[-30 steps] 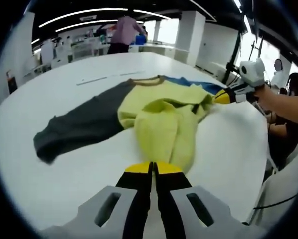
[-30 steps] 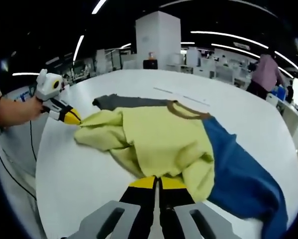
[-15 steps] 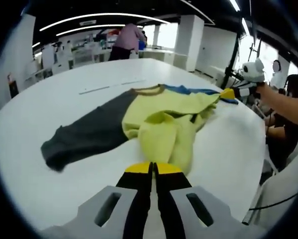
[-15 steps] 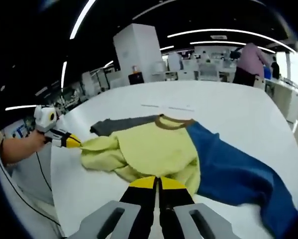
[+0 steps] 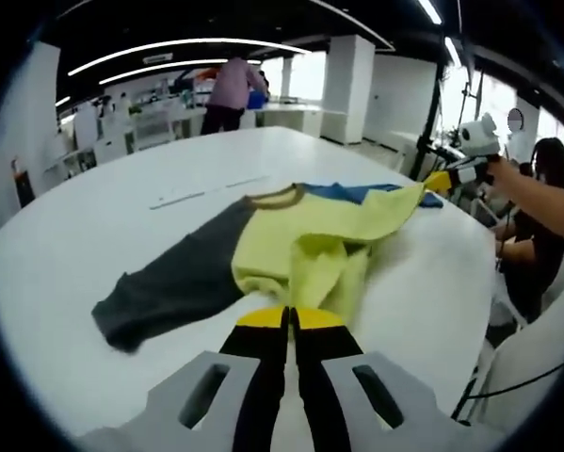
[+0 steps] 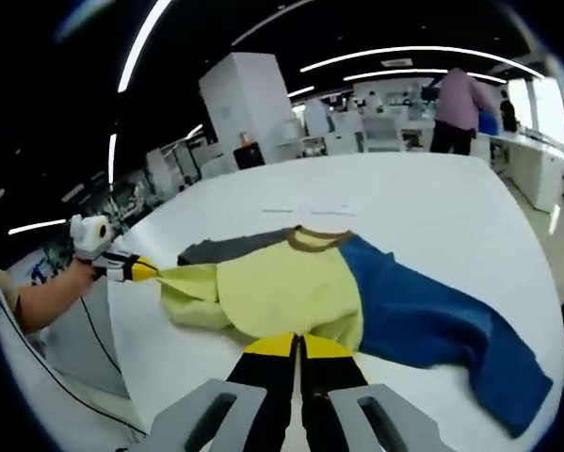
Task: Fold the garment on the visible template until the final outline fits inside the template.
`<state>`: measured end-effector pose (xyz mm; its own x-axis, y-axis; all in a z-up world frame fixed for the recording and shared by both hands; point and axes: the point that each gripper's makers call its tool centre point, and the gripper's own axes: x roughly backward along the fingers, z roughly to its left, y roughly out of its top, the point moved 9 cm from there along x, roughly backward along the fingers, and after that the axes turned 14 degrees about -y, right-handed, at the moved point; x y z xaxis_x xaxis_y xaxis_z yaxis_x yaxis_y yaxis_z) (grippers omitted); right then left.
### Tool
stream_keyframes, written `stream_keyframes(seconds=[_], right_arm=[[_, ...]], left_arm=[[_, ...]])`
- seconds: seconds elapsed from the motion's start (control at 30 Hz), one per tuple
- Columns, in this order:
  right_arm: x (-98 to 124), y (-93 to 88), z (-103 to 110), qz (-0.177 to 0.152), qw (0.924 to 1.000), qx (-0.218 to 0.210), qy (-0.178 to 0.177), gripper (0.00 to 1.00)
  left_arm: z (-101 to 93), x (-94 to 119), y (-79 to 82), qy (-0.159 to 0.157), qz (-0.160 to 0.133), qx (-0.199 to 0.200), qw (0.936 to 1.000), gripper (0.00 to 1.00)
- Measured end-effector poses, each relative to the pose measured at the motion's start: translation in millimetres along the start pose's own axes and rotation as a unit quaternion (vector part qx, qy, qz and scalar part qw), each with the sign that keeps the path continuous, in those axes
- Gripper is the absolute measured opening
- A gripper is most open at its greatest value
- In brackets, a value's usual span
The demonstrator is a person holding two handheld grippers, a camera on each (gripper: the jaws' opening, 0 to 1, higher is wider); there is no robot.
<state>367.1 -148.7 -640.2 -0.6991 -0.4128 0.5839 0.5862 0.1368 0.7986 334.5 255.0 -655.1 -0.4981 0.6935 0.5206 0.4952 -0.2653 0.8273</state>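
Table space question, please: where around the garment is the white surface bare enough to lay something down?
The white round table is bare beyond the brown collar, and in front of the grey sleeve. It is crowded at the yellow hem, where both claws grip.

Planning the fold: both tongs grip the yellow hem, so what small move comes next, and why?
Probably carry the hem toward the brown collar: both the left tongs and right tongs hold the garment lifted and bunched, sleeves spread on the table.
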Motion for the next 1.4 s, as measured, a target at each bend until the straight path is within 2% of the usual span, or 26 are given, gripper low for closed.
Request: stream_keyframes(seconds=[0.47,0.9,1.1,1.4], right_arm=[[47,10.7,-5,-0.02,0.9998,0.003,0.002,0.0],[82,-5.6,0,-0.009,1.0,-0.001,0.003,0.0],[97,-14.1,5,0.002,1.0,-0.004,0.005,0.0],[108,-27.5,10,0.023,0.9997,-0.007,0.007,0.0]], left_arm=[[-13.6,20,12.0,-0.013,-0.009,-0.008,0.9998,0.0],[-30.2,38,10.1,-0.033,-0.01,-0.005,0.9994,0.0],[-39.1,47,13.4,-0.038,-0.009,-0.016,0.9991,0.0],[-49.3,54,0.6,-0.051,0.008,-0.014,0.9986,0.0]])
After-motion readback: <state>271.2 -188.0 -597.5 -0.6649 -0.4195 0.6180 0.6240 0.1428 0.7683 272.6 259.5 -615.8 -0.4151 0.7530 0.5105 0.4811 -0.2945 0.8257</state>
